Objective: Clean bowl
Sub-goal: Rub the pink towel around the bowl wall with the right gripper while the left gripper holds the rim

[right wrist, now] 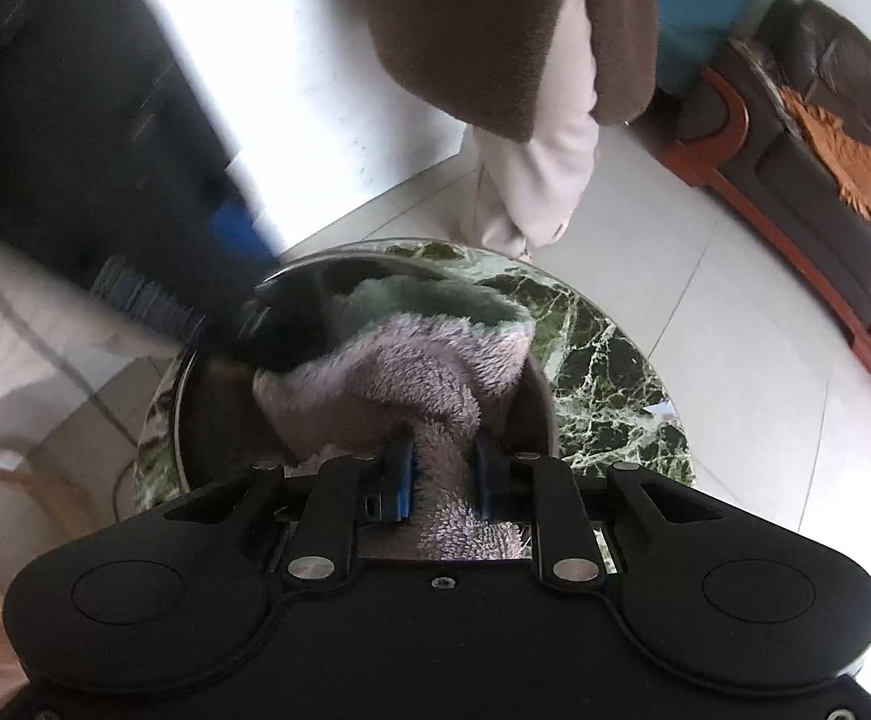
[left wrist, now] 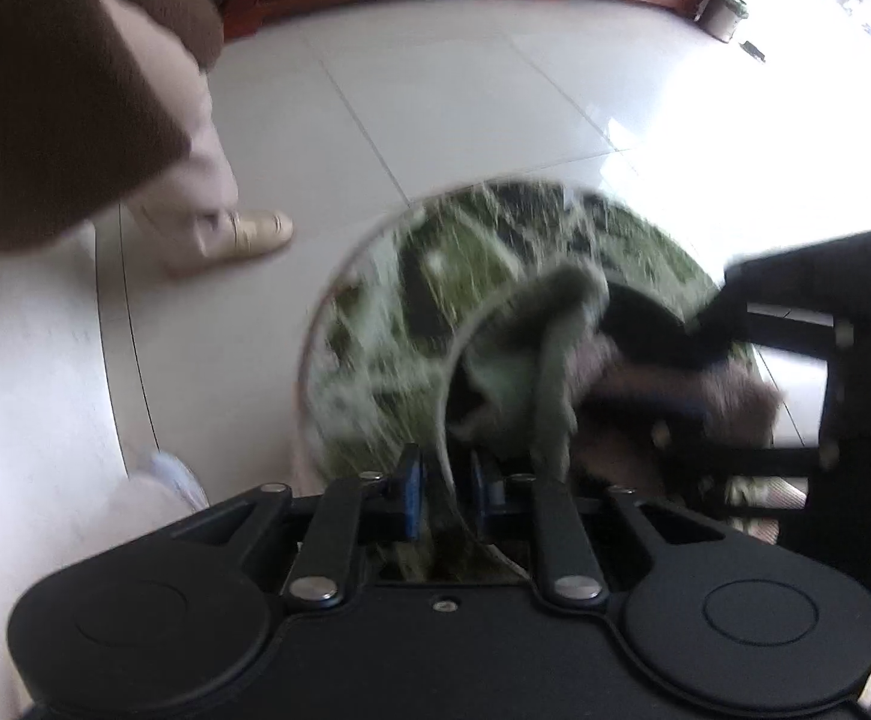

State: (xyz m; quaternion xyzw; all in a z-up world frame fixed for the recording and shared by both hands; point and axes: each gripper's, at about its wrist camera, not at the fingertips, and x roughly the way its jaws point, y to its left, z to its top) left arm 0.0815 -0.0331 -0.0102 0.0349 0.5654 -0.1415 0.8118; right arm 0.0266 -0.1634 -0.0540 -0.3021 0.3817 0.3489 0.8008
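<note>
A steel bowl (right wrist: 219, 414) sits on a round green marble table (right wrist: 603, 360). My right gripper (right wrist: 444, 480) is shut on a fluffy pinkish cloth (right wrist: 411, 372) that fills the bowl. The cloth's far fold looks pale green. My left gripper (left wrist: 447, 474) is shut on the bowl's rim (left wrist: 456, 354), which runs between its blue pads. In the left wrist view, the cloth (left wrist: 543, 348) bunches inside the bowl and the right gripper (left wrist: 675, 336) reaches in from the right. In the right wrist view, the left gripper (right wrist: 273, 324) is blurred at the bowl's far left edge.
The table (left wrist: 375, 330) is small, and its edge drops to a pale tiled floor (left wrist: 435, 90) all round. A person in a brown coat and light trousers (right wrist: 531, 180) stands close by, one shoe (left wrist: 255, 228) near the table. A dark sofa with a wooden frame (right wrist: 795, 150) lies beyond.
</note>
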